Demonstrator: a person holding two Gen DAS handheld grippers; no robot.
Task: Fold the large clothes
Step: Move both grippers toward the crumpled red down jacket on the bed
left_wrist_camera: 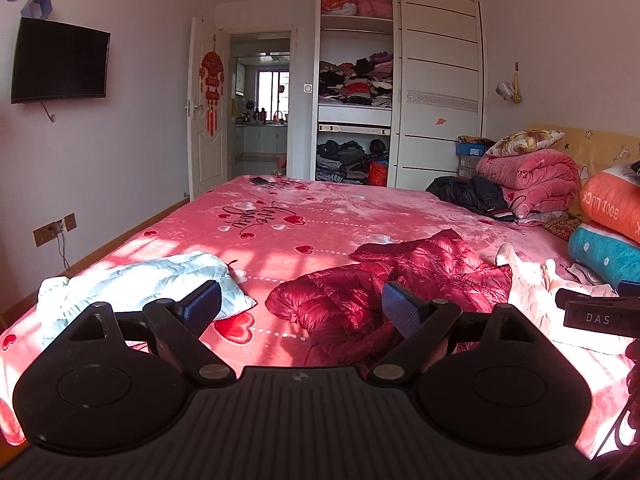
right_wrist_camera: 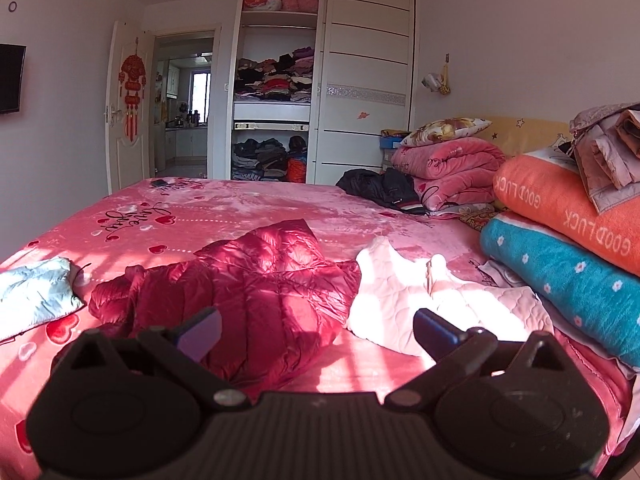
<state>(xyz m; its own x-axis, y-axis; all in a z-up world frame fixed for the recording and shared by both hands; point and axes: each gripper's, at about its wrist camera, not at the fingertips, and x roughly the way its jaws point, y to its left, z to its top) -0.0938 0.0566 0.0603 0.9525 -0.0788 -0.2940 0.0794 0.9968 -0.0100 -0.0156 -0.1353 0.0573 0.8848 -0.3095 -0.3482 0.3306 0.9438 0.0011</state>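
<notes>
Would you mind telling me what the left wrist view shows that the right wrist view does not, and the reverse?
Only the left wrist view shows the whole wall-mounted television, the wall socket and the full spread of the light blue jacket; the right gripper's fingers intrude at its right edge.

Only the right wrist view shows the folded greyish clothes atop the orange blanket, and the whole pale pink quilted garment.

Both show the crumpled red puffer jacket, the pink bedspread, the open wardrobe, and open, empty grippers.

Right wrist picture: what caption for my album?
Open right gripper hovering over a crumpled red puffer jacket on a pink heart-print bed.
</notes>
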